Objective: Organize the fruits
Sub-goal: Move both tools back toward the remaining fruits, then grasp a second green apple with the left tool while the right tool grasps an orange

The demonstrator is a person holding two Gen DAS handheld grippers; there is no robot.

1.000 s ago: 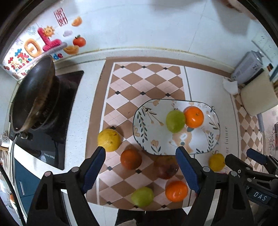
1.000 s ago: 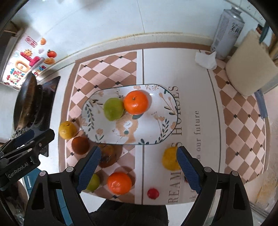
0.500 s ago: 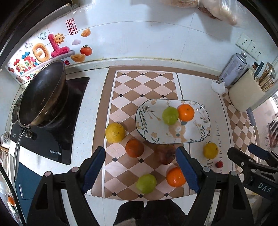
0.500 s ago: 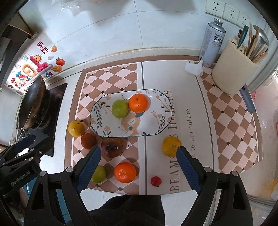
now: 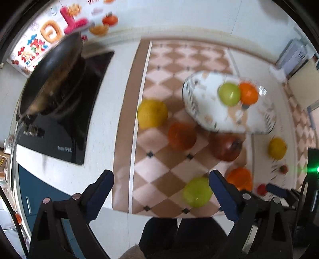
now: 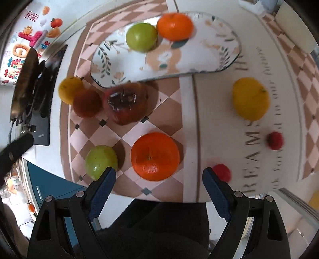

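**Kitchen surroundings, both wrist views**

White bench (image 5: 111, 83) runs along a white tiled wall (image 5: 179, 18). A mat (image 5: 159, 157) in brown-and-pale checks with a brown border covers the middle of the bench; its right part is plain white with printed lettering (image 6: 253, 147). Left of the mat: black cooktop (image 5: 65, 127) set in the bench, dark wok (image 5: 53, 75) resting on it, tilted. Colourful stickers (image 5: 65, 22) on the wall behind the wok. Blue cabinet front (image 5: 39, 191) below the bench edge. Far right, blurred: a grey spray can (image 5: 293, 57) and a cream container (image 5: 307, 85) beside it. Light is bright and even; both views show motion blur.
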